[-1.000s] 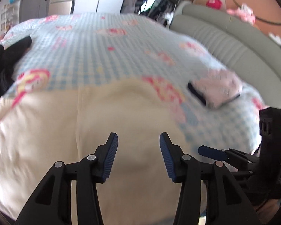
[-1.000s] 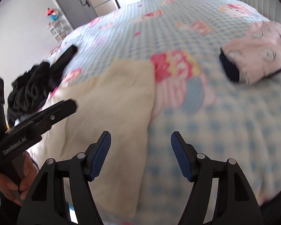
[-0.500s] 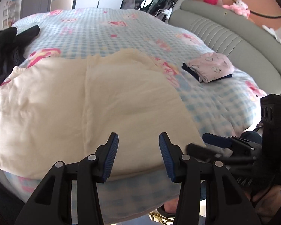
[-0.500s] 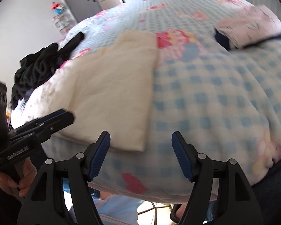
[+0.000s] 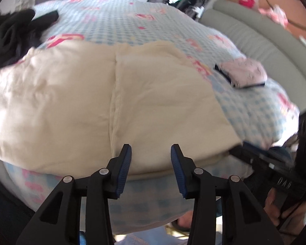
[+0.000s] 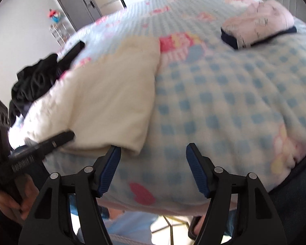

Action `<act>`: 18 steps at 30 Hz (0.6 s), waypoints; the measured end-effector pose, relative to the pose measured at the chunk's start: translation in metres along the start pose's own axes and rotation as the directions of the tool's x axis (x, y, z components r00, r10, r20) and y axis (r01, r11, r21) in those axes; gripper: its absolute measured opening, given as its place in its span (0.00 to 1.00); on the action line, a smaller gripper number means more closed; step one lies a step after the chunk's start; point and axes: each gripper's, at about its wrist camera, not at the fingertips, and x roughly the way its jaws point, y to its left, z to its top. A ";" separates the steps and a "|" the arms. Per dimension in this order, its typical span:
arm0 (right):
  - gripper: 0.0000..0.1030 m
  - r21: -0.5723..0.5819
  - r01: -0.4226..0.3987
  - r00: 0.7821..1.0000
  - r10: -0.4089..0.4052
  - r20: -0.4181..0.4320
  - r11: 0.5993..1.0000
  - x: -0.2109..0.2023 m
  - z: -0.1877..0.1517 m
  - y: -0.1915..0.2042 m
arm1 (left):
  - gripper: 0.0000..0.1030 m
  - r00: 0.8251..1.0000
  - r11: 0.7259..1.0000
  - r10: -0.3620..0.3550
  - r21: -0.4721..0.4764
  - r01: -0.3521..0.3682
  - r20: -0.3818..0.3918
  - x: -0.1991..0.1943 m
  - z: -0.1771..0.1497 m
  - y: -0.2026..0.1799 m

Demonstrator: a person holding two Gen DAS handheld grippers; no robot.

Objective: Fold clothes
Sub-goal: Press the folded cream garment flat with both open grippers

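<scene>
A cream garment [image 5: 132,94] lies flat on the blue checked blanket [image 5: 116,20], its near hem at the bed's front edge. My left gripper [image 5: 151,150] hovers over that hem near the middle seam. Its jaws are closing with the hem's cloth seen between them, and the pads are not pressing on it. In the right wrist view, the right gripper [image 6: 153,150] stands open at the cream garment's [image 6: 112,94] near right corner, its left fingertip [image 6: 115,153] right by the corner. Each gripper also shows in the other's view: right gripper [image 5: 255,157], left gripper [image 6: 51,140].
A folded pink garment with dark trim [image 5: 244,73] [image 6: 261,22] rests on the blanket [image 6: 234,94] at the right. A heap of black clothes [image 5: 8,38] [image 6: 34,81] sits at the far left. A grey padded headboard [image 5: 255,34] runs along the right side.
Both grippers have drawn back and down to the bed's near edge, so the garment's hem now lies at the fingertips. The left jaws stand a little narrower.
</scene>
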 end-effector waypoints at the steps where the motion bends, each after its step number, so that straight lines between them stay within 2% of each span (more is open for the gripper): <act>1: 0.69 -0.007 0.012 1.000 -0.012 -0.008 1.000 0.004 0.000 0.001 | 0.41 1.000 1.000 0.011 0.014 -0.010 -0.007 0.002 0.000 -0.002; 2: 0.69 -0.010 0.025 0.999 -0.025 -0.025 1.000 0.009 -0.001 0.001 | 0.41 1.000 0.999 0.021 0.024 -0.020 -0.012 0.003 0.000 -0.004; 4: 0.68 -0.009 0.049 0.997 -0.049 -0.058 0.999 0.020 -0.005 -0.002 | 0.38 0.999 0.999 0.032 -0.016 -0.032 -0.001 -0.002 0.001 0.007; 6: 0.67 0.016 0.037 0.997 -0.036 -0.062 0.999 0.022 -0.008 -0.011 | 0.39 0.997 0.996 0.070 -0.063 -0.068 0.024 -0.009 0.001 0.022; 8: 0.67 0.035 0.018 0.999 -0.017 -0.033 0.999 0.015 -0.006 -0.014 | 0.39 0.999 0.994 -0.003 -0.112 0.007 0.034 -0.010 0.002 0.032; 11: 0.67 0.049 -0.002 1.000 0.001 0.015 0.999 0.006 -0.004 -0.014 | 0.40 0.993 0.977 -0.107 -0.178 0.115 0.056 -0.011 0.003 0.046; 12: 0.68 0.055 -0.014 1.000 0.012 0.028 0.998 0.004 -0.004 -0.014 | 0.41 0.992 0.980 -0.112 -0.161 0.120 0.056 -0.011 0.004 0.044; 16: 0.67 0.056 -0.039 0.998 0.036 0.058 0.998 -0.007 0.000 -0.007 | 0.41 1.000 0.995 -0.026 -0.098 0.024 -0.015 0.008 -0.001 0.032; 18: 0.68 0.044 -0.026 0.997 0.023 0.068 0.999 -0.009 0.005 0.000 | 0.41 1.000 0.995 -0.019 -0.096 0.017 -0.023 0.010 -0.001 0.032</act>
